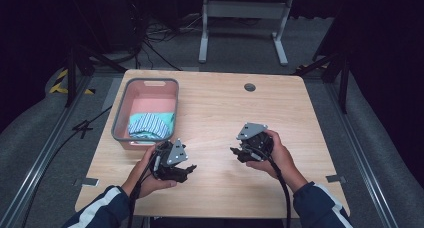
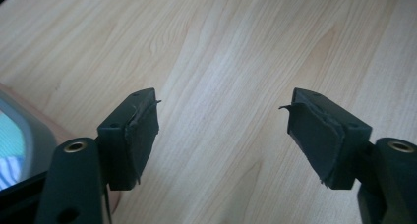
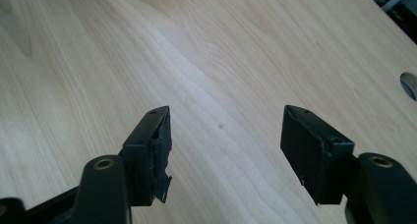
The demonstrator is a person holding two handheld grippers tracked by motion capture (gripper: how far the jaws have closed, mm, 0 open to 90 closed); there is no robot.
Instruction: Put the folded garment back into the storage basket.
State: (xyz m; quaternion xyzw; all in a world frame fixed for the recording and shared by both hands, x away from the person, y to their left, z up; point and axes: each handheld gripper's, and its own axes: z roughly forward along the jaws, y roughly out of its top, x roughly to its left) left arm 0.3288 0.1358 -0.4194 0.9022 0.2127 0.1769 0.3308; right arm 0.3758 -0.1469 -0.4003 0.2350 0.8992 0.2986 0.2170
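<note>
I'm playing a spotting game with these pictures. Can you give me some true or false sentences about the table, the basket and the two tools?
1. A striped cloth lies in the basket. True.
2. The left tool grips the cloth. False: its jaws stand apart with only bare table between them.
3. The right tool is open. True.
4. The basket stands at the table's right edge. False: it stands near the left edge.
5. Both tools are above the wood. True.

Lab/test rig: wood table [image 1: 220, 108] on rails [image 1: 40, 153], black curtains, loose cables [image 1: 155, 35], grey carpet.
</note>
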